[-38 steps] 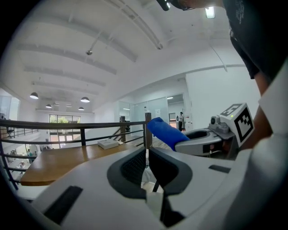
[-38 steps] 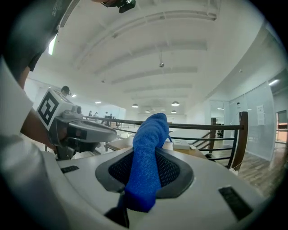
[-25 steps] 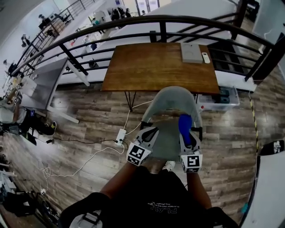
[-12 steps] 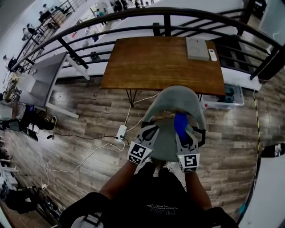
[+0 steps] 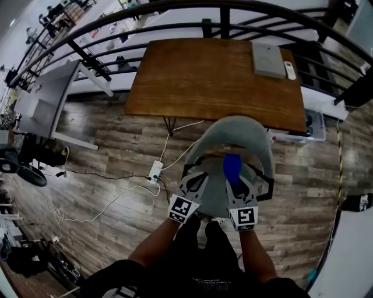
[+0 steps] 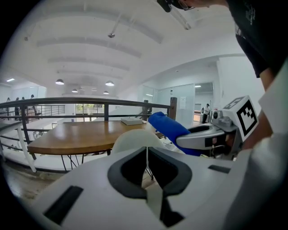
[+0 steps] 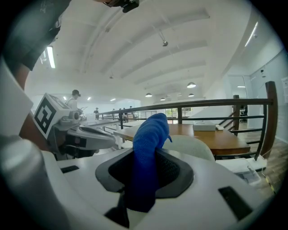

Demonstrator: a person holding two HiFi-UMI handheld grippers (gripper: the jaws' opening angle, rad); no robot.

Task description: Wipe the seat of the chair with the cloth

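Note:
A pale grey shell chair (image 5: 233, 139) stands in front of me by the wooden table (image 5: 204, 75). My right gripper (image 5: 234, 174) hovers over the right half of the seat, shut on a blue cloth (image 5: 232, 167) that sticks out past its tips; the cloth (image 7: 148, 152) fills the right gripper view between the jaws. My left gripper (image 5: 195, 179) is at the seat's left edge, jaws pressed together with nothing between them (image 6: 146, 161). The chair back (image 6: 135, 139) shows beyond it, and the cloth (image 6: 168, 128) in the other gripper shows at the right.
A dark metal railing (image 5: 192, 14) runs behind the table. A grey box (image 5: 268, 58) and a white remote (image 5: 289, 70) lie on the table's far right. A power strip with cables (image 5: 155, 172) lies on the wood floor left of the chair. A plastic bin (image 5: 312, 125) stands at the right.
Both grippers have moved up the view, further over the chair seat, and the cloth has shifted left toward the seat's middle. The head view has tilted so the table sits lower.

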